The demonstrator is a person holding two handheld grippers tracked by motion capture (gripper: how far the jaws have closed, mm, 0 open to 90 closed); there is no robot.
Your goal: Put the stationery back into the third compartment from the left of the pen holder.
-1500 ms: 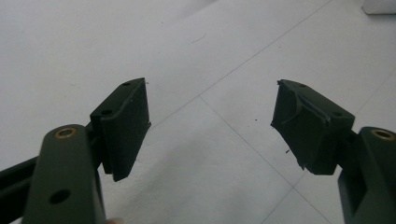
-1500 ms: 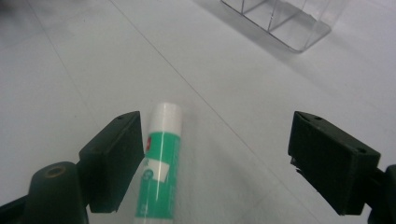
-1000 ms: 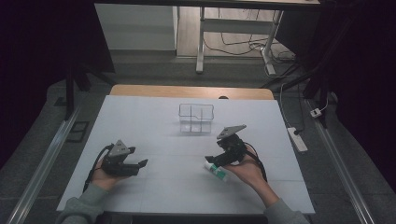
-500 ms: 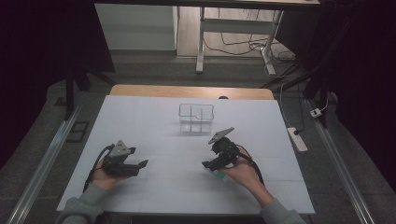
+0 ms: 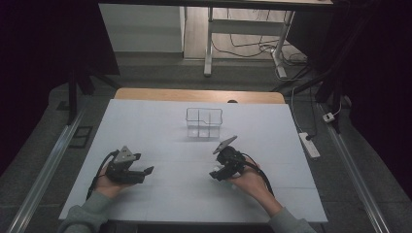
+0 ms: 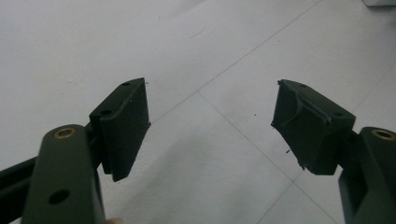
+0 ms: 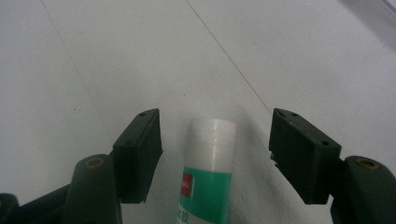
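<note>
Closing our right gripper (image 7: 215, 156) around the glue stick (image 7: 208, 186), pads not yet touching. Next we squeeze and lift toward the wire basket (image 5: 204, 122) at twelve o'clock; left gripper (image 6: 210, 126) rests spread

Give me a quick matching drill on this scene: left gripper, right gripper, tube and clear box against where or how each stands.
Things:
1. left gripper
2. right gripper
3. tube
4. clear box

States:
A. lying flat, white cap, green label
B. empty, at the middle of the table toward its far side
C. jaws wide, nothing between them
D. jaws just been closing, either side of the tube, not yet touching it

Pairs: 1-C, 2-D, 3-A, 4-B
</note>
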